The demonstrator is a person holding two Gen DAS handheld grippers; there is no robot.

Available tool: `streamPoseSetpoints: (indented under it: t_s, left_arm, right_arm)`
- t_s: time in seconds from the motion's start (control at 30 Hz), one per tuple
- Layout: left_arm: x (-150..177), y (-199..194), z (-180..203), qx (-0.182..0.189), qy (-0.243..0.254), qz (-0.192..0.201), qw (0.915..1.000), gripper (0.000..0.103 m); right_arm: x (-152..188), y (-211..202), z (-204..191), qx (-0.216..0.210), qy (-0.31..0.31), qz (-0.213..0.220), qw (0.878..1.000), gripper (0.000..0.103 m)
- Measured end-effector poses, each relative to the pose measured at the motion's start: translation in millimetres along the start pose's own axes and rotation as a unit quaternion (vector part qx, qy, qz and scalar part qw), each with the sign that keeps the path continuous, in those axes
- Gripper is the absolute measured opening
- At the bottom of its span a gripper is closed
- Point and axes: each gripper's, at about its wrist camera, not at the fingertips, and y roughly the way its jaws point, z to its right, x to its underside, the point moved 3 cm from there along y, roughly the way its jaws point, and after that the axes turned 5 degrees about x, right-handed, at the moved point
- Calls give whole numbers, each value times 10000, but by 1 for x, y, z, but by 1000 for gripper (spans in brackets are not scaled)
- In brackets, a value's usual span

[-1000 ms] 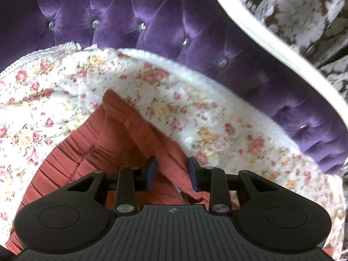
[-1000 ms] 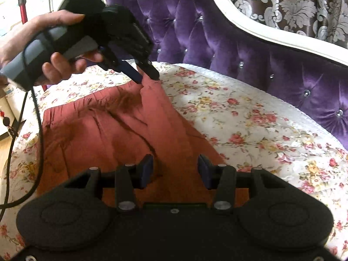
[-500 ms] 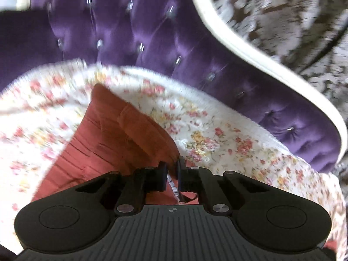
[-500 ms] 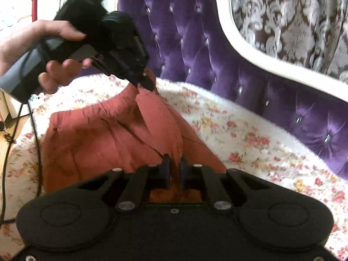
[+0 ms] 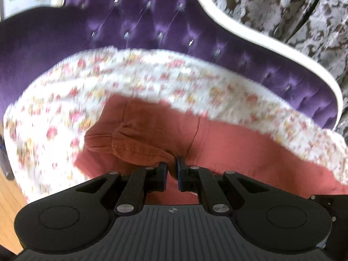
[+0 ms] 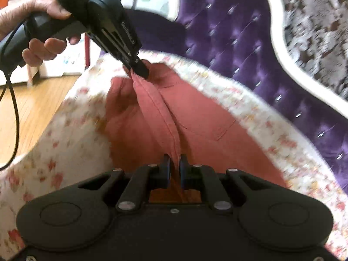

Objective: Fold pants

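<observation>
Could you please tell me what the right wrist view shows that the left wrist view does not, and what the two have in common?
Only the right wrist view shows the person's left hand holding the left gripper from outside, a black cable, and a stitched pocket outline on the cloth. Only the left wrist view shows the gathered elastic waistband bunched at its fingertips. Both show the rust-red cotton pants on the floral cover, the tufted purple velvet backrest, and the right gripper and the left one each shut on a pinched fold.
</observation>
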Motion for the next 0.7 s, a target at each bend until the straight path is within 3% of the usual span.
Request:
streamPoseSetpoints:
  t_s: [0.17, 0.33, 0.6, 0.7]
  left_arm:
    - [22, 21, -19, 30, -97, -207, 9997, 9]
    - [33, 33, -28, -20, 97, -441, 9990, 13]
    - [40, 2, -46, 216, -68, -407, 9989, 21]
    - [40, -8, -48, 226, -123, -375, 9990, 21]
  right_arm:
    - [15, 21, -17, -44, -194, -401, 9990, 14]
    - [17, 26, -23, 69, -236, -476, 9986, 16]
    - [18, 20, -29, 176, -282, -484, 9983, 18]
    - [17, 15, -33, 131, -354, -464, 9982, 25]
